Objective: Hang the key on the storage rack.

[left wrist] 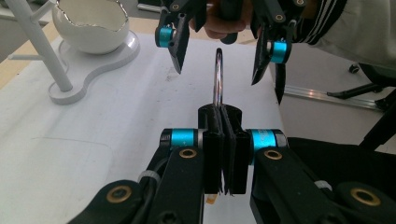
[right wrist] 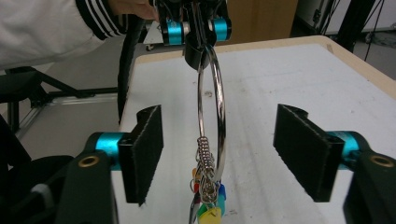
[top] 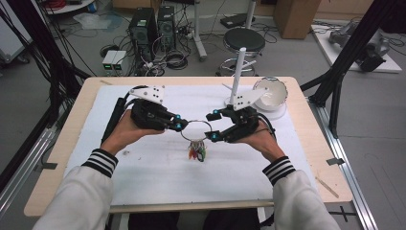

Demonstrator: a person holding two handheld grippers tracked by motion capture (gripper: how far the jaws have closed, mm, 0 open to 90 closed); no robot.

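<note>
We see our left gripper (left wrist: 223,140) with its black jaws pressed together on a metal ring (left wrist: 217,77), which stands upright on edge above them. Beyond the ring our right gripper (left wrist: 218,51) faces us, jaws spread apart, one on either side of the ring and clear of it. Toward the table's far left corner a white bowl (left wrist: 89,25) sits on a white stand (left wrist: 95,63).

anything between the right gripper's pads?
Yes: the metal ring, held by the left gripper, hangs untouched between the right gripper pads, in the right gripper view.
</note>
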